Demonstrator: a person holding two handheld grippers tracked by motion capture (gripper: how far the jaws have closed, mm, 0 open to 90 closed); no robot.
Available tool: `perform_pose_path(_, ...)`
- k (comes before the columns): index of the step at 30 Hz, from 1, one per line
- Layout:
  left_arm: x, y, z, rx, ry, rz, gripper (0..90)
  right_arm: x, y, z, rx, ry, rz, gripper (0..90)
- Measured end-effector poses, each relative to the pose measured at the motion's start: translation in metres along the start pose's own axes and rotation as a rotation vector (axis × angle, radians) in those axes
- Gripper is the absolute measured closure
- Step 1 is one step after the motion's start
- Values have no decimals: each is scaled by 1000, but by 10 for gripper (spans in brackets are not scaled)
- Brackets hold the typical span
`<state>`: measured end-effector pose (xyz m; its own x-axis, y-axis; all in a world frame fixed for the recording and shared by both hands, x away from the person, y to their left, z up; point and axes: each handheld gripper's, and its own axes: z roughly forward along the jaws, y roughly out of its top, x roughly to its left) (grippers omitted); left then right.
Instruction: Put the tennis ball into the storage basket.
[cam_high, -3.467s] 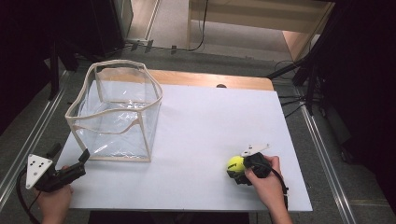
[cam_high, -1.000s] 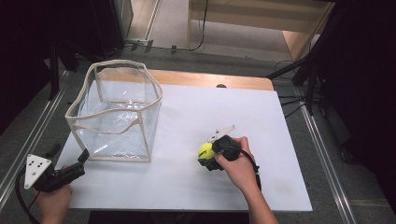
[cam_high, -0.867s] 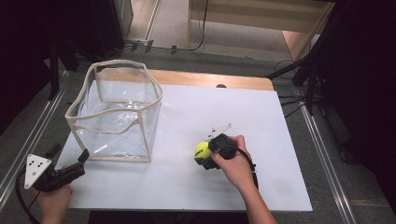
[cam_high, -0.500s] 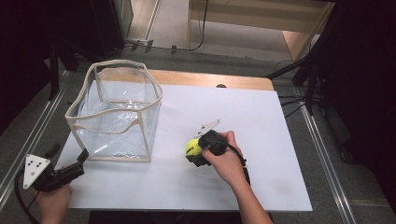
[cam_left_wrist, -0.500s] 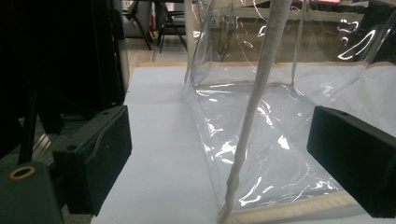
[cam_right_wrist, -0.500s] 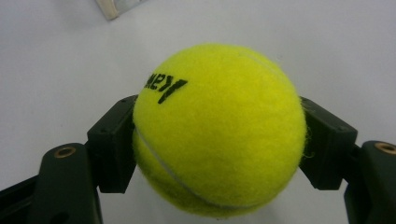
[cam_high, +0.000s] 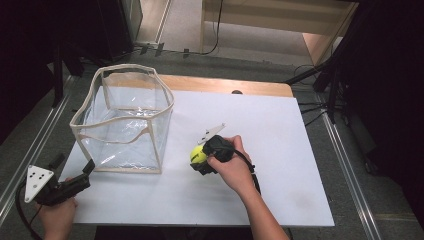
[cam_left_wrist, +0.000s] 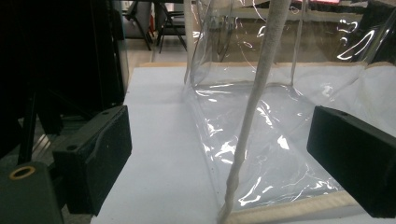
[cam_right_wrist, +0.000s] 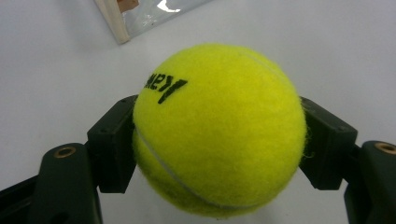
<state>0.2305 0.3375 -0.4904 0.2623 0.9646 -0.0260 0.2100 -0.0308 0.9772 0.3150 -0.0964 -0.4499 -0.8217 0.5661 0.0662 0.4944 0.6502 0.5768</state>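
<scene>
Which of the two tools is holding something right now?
The right tool: its jaws clamp a yellow ball. The left tool is open, with nothing gripped, by the clear bag.

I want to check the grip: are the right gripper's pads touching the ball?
Touching. In the right gripper view both pads of the right gripper press on the ball.

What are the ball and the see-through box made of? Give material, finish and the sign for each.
Ball: fuzzy yellow felt, matte, with a pale curved seam and black print; it looks like a tennis ball.
Box: thin clear plastic film, probably vinyl, glossy; it wrinkles and glints. Its beige edging looks like woven fabric tape.
</scene>
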Motion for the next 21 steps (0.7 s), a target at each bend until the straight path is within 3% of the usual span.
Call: perform_pose_path(21, 0, 0, 0, 1, -4, -2, 69, 3, 28, 4, 0, 15, -37, 238)
